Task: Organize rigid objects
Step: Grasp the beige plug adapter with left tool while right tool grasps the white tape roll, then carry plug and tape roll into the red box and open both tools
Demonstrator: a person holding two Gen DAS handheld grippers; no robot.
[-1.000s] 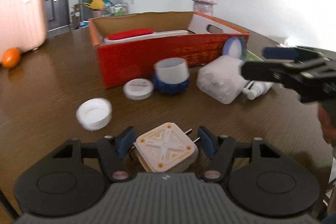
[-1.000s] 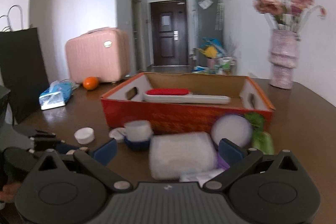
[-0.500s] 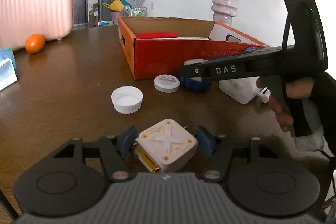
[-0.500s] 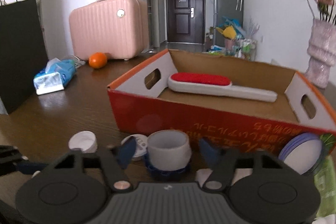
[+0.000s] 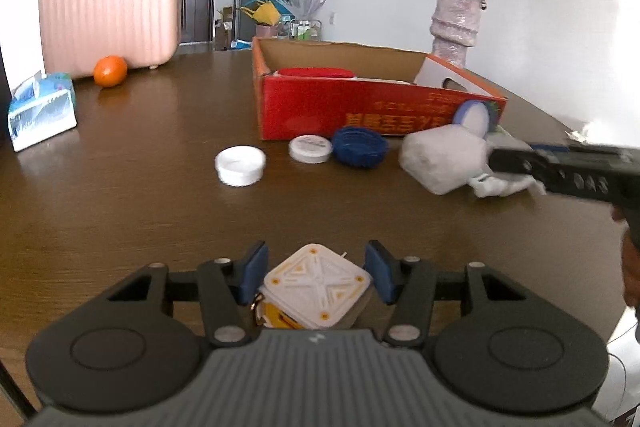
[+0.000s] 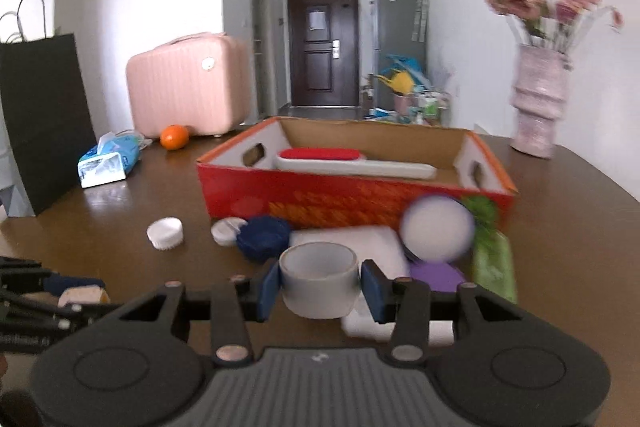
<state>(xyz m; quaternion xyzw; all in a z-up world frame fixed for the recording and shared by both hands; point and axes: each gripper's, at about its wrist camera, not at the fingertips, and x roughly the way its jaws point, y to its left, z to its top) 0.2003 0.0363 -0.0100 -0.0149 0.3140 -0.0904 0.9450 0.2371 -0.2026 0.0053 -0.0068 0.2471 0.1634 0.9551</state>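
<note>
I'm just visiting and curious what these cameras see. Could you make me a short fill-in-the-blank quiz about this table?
1. The right gripper holds a grey ____ between its fingers.
2. The left gripper holds a white plug with ____ markings.
3. The brush lying in the box has a ____ top.
4. The fruit beside the suitcase is an ____.

Missing words: cup; yellow; red; orange
</note>
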